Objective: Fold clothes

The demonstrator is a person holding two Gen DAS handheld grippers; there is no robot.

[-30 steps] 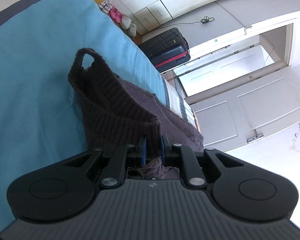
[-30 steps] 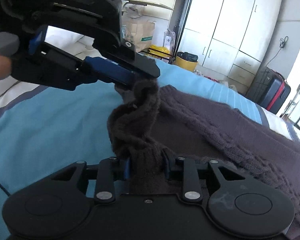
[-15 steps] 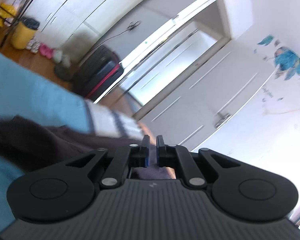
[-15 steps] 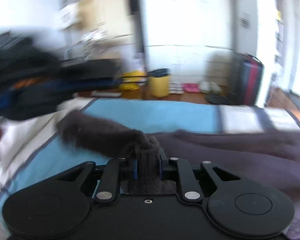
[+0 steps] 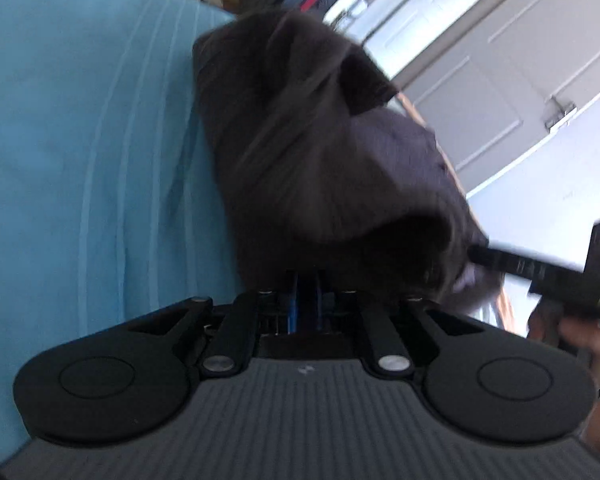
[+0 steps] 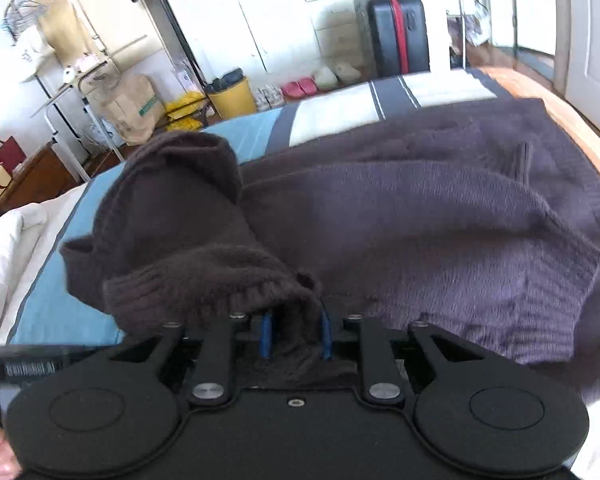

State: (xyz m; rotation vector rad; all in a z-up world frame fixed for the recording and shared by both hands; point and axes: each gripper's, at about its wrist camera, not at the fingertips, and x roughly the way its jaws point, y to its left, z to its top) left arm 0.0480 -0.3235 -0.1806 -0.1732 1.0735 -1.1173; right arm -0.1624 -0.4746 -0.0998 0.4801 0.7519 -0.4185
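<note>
A dark brown knitted sweater [image 6: 420,208] lies spread on the blue bed cover [image 6: 56,308]. My right gripper [image 6: 294,336] is shut on a ribbed edge of the sweater, bunched over the fingers. My left gripper [image 5: 305,296] is shut on another part of the sweater [image 5: 308,152], which rises in a blurred mound above its fingers. The right gripper's black body [image 5: 560,268] shows at the right of the left wrist view, close to the sweater.
A black and red suitcase [image 6: 396,32], a yellow bin [image 6: 232,98], shoes and a paper bag stand on the floor beyond the bed. A white pillow [image 6: 4,248] lies at left. A white door [image 5: 500,92] is beyond the bed edge.
Both grippers have swung round with the sweater edge held. The sweater now lies more spread over the bed, and its held part is bunched up at the left.
</note>
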